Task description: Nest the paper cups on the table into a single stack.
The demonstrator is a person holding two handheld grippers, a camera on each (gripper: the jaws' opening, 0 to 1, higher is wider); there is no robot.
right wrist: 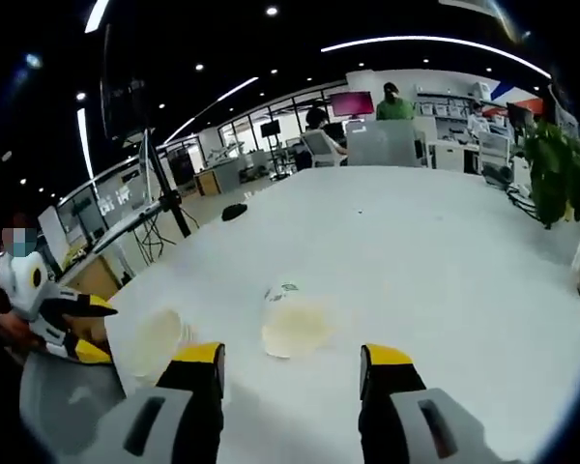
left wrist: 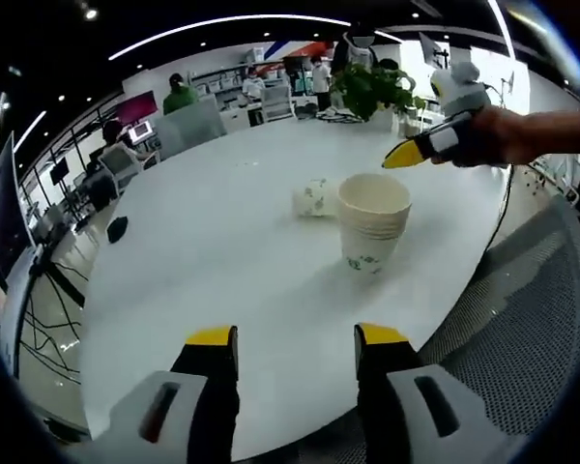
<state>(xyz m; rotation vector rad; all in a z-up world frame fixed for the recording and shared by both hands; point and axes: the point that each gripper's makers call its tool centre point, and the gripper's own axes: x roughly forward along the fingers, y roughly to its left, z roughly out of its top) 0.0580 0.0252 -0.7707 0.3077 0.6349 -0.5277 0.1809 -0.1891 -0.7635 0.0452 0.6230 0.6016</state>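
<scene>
Cup stack (left wrist: 372, 230) upright, green print, perhaps unreadable, lone cup (left wrist: 312, 198) toppled

Cream cups on a white surface, yellow-tipped tools

The stack of cups (left wrist: 372, 229) is cream with a small green print low on its side; the lying cup (left wrist: 312, 197) bears the same green marks. The surface (left wrist: 222, 261) is plain white. Both tools' fingers (left wrist: 213, 340) are black, capped yellow.

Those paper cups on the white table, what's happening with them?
A person holds a claw in each hand, nesting cups. An upright stack of cups stands on the table, and one loose cup lies on its side just behind it. The left claw and the right claw are both open and empty, with the right one hovering nearby.
</scene>
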